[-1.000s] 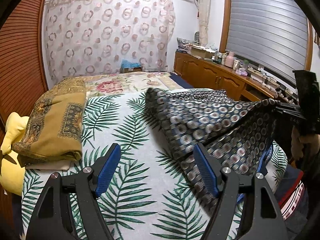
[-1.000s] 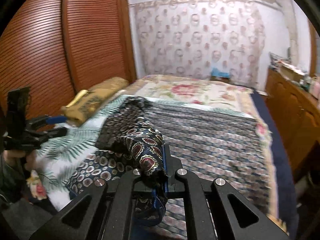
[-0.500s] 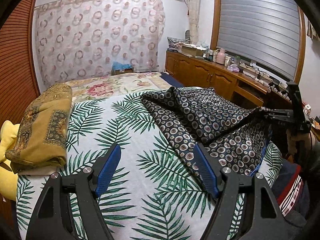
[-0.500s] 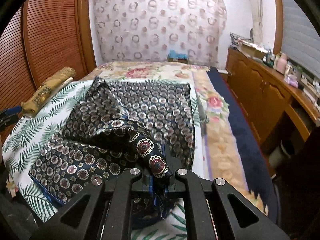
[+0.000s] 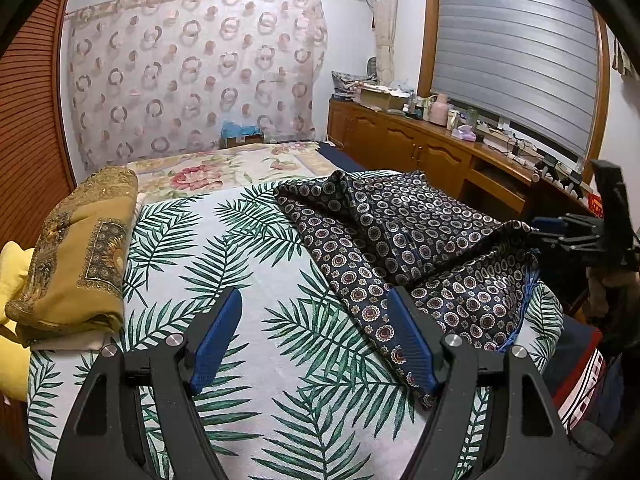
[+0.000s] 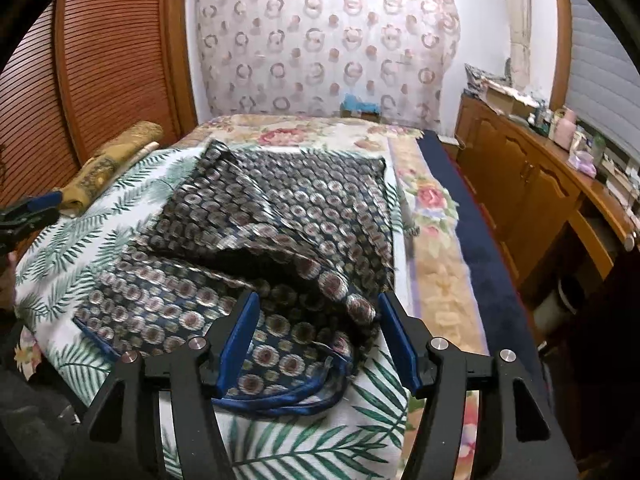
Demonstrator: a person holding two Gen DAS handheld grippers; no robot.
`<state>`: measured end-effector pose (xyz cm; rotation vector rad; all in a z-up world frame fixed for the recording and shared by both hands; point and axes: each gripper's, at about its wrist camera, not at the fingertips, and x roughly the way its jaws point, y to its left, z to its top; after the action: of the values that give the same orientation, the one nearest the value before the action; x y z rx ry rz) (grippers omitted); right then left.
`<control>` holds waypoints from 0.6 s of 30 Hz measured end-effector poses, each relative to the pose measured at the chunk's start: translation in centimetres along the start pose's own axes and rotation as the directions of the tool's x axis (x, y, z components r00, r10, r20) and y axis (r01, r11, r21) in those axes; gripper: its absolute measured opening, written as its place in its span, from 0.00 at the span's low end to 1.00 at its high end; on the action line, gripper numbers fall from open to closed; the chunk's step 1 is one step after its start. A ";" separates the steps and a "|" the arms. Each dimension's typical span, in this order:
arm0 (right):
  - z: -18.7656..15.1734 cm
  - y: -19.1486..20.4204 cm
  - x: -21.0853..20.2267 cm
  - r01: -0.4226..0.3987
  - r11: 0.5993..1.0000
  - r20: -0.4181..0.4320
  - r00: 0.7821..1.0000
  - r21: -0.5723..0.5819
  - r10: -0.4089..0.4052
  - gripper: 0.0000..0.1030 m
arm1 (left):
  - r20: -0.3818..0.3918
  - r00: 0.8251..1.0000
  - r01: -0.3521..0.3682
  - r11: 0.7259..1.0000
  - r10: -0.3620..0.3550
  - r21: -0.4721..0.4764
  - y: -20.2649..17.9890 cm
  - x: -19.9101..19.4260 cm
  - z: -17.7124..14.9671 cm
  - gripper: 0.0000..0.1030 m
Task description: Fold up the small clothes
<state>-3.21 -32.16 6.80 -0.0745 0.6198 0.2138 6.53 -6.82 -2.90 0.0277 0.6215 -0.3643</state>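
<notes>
Dark patterned garment is laid on the bed, over the palm-leaf sheet, toward the 3 o'clock side in the left wrist view and centre to 9 o'clock in the right wrist view. It is partly folded: one layer is turned over another, and a raised ridge runs to the near corner.

Right tongs: the jaws have just been opening and are seen well apart. The bunched corner with the blue piping lies between the blue pads but is not pinched, so it is judged released.

Left tongs: the jaws are held wide and nothing is gripped. They hang over bare sheet, with the garment's near edge just beside the right-hand pad at 3 o'clock.

A folded ochre cloth is seen at 9 o'clock, well apart from the garment.

Handling, as judged: the fabric looks thin, light and very soft, possibly slippery given the sheen. Sagging and sliding over itself are to be expected, and no shape will be kept when it is lifted. Hold is best taken at the piped hem or corners, where the layers are thicker, one corner per tongs, so the fold can be carried over flat. The loose hump near 6 o'clock in the right wrist view would need smoothing first. Pinching through to the sheet is a risk.
</notes>
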 end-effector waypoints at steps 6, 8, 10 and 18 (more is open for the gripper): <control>1.4 2.5 -0.2 -0.056 0.997 0.033 0.998 -0.050 0.058 0.62 | -0.007 1.000 0.002 1.000 -0.002 -0.005 0.0 0.3 -0.2 0.74; 1.8 3.4 0.7 -0.082 0.994 0.026 0.996 -0.070 0.084 0.62 | -0.009 1.000 0.003 1.000 -0.003 -0.007 0.0 0.3 -0.3 0.74; 2.4 4.6 2.2 -0.118 0.989 0.009 0.993 -0.088 0.119 0.62 | -0.012 1.000 0.003 1.000 -0.003 -0.008 0.0 0.4 -0.4 0.74; 4.5 8.5 8.2 -0.240 0.959 -0.092 0.969 -0.149 0.228 0.62 | -0.024 1.000 0.001 1.000 -0.001 -0.014 0.1 0.8 -0.9 0.74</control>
<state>3.97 -21.82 5.59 -0.1642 0.6848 0.4925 6.68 -6.88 -4.06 0.0185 0.6477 -0.3614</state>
